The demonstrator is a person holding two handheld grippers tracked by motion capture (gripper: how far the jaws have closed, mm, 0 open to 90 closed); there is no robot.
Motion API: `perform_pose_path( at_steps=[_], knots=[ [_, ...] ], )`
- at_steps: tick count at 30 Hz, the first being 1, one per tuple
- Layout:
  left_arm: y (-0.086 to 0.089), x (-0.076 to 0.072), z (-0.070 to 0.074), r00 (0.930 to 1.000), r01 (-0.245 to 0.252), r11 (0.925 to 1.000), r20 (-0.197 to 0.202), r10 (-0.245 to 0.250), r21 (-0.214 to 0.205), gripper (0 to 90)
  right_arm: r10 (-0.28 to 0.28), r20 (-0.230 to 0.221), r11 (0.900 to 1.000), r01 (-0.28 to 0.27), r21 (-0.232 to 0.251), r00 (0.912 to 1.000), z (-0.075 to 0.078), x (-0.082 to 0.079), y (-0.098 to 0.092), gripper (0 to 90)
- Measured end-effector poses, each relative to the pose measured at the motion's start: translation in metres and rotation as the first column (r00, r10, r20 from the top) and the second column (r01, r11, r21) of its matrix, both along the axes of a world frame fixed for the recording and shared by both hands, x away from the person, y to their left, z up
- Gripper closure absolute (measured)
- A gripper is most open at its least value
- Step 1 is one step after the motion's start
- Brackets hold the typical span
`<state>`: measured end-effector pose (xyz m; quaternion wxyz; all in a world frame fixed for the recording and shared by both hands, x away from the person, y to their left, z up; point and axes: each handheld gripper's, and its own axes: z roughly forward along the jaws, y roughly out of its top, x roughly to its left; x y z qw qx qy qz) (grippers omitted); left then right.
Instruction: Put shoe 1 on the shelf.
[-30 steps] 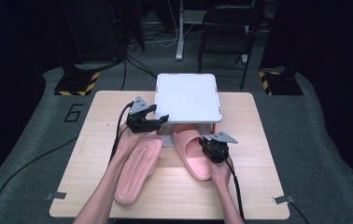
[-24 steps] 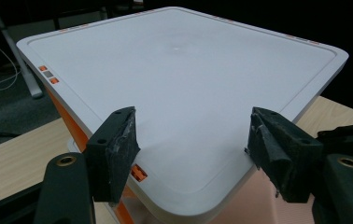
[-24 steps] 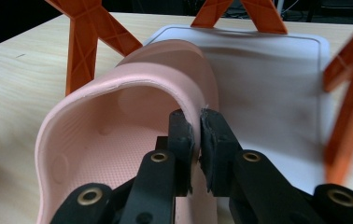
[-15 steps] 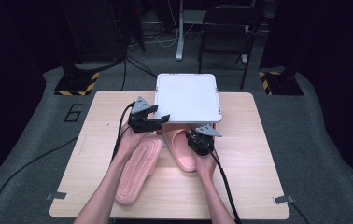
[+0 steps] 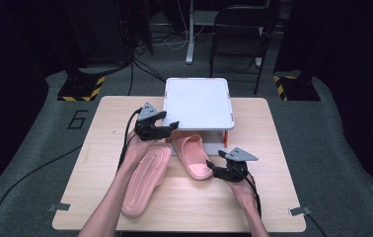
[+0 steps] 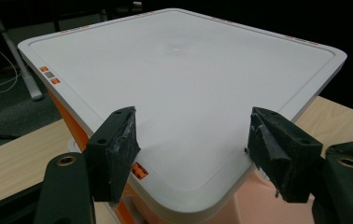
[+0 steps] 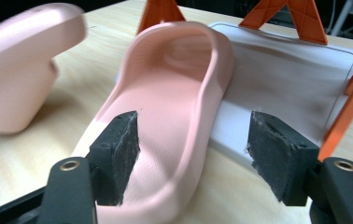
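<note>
Two pink slippers lie in front of a white rack (image 5: 197, 101) on orange legs. One slipper (image 5: 144, 180) lies sole up at the left. The other slipper (image 5: 192, 155) lies upright, its toe on the rack's white base plate (image 7: 284, 77) under the top. My right gripper (image 5: 215, 166) hovers at this slipper's heel. Its jaws have just been opening and stand open (image 7: 193, 144), the heel (image 7: 165, 116) between them with the pads off it. My left gripper (image 5: 171, 128) is open (image 6: 193, 144) over the near corner of the rack's top (image 6: 188, 79).
The wooden table (image 5: 273, 197) has bare room at its right and near side. Orange legs (image 7: 159, 11) stand behind the upright slipper's toe. The sole-up slipper (image 7: 18, 63) lies to its left. A chair (image 5: 241, 29) and cables stand beyond the table.
The right gripper carried the upright slipper left and forward under the rack, then let go, opened and drew back to the right. The left gripper stayed put.
</note>
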<state>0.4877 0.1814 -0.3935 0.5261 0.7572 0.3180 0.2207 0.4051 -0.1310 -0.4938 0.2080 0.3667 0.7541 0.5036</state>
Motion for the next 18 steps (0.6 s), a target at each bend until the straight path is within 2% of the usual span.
perform_pose_path(
  at_steps=[1,7,10,18],
  knots=[
    [0.000,0.000,0.000,1.0000,0.001,1.0000,-0.003,-0.001,0.004,32.7,0.010,0.011,1.0000,-0.010,0.001,0.9999,-0.001,-0.005,-0.003,32.3],
    [0.000,0.000,0.000,1.0000,-0.006,1.0000,0.000,0.006,0.000,32.7,0.065,-0.004,0.9979,-0.065,-0.004,0.9979,-0.010,-0.025,-0.009,31.7],
    [-0.001,0.000,0.000,1.0000,-0.006,1.0000,-0.001,0.006,-0.001,32.7,0.078,-0.003,0.9965,-0.078,-0.033,0.9970,-0.015,-0.031,-0.006,31.8],
    [-0.001,0.000,0.001,1.0000,-0.007,1.0000,-0.002,0.007,-0.001,32.7,0.086,-0.015,0.9909,-0.087,-0.102,0.9962,-0.023,-0.017,0.014,33.6]
  ],
)
